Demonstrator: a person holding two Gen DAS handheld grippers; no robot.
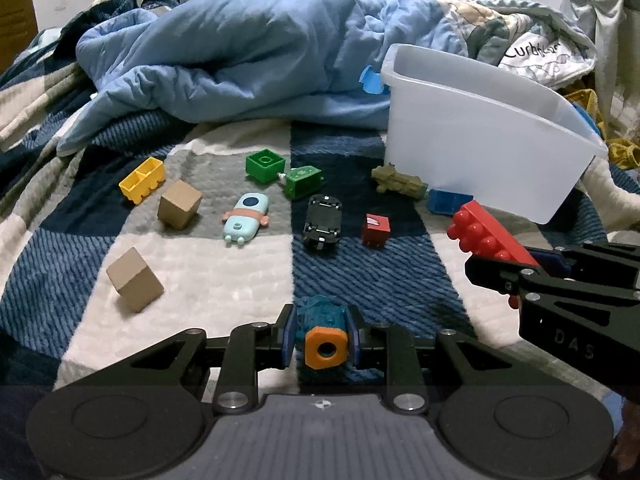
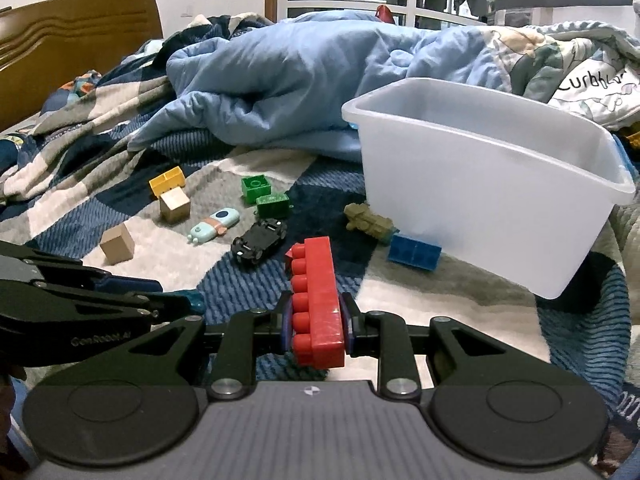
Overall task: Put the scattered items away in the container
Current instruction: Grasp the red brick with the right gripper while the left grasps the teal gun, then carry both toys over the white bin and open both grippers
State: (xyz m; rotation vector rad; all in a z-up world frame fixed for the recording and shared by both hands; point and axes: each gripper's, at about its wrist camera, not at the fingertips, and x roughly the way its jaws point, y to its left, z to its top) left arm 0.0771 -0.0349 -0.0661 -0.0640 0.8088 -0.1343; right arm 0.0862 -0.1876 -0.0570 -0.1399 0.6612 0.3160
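Note:
My left gripper (image 1: 322, 338) is shut on a teal toy with an orange end (image 1: 324, 344), low over the checked blanket. My right gripper (image 2: 316, 322) is shut on a long red studded brick (image 2: 316, 300); the same red brick (image 1: 486, 238) shows at the right of the left wrist view, in front of the tub. The translucent white tub (image 1: 480, 132) (image 2: 480, 184) stands tilted on the bed at the right, its inside hidden from here. Loose on the blanket lie a black toy car (image 1: 323, 222), a small red cube (image 1: 375, 230), a blue brick (image 2: 414, 252) and an olive toy vehicle (image 2: 368, 220).
Further left lie two green blocks (image 1: 265, 166) (image 1: 303, 181), a pale blue robot-shaped toy (image 1: 246, 218), a yellow brick (image 1: 143, 180) and two wooden cubes (image 1: 179, 204) (image 1: 135, 280). A heaped blue duvet (image 1: 240, 52) fills the back. A wooden headboard (image 2: 72, 40) stands far left.

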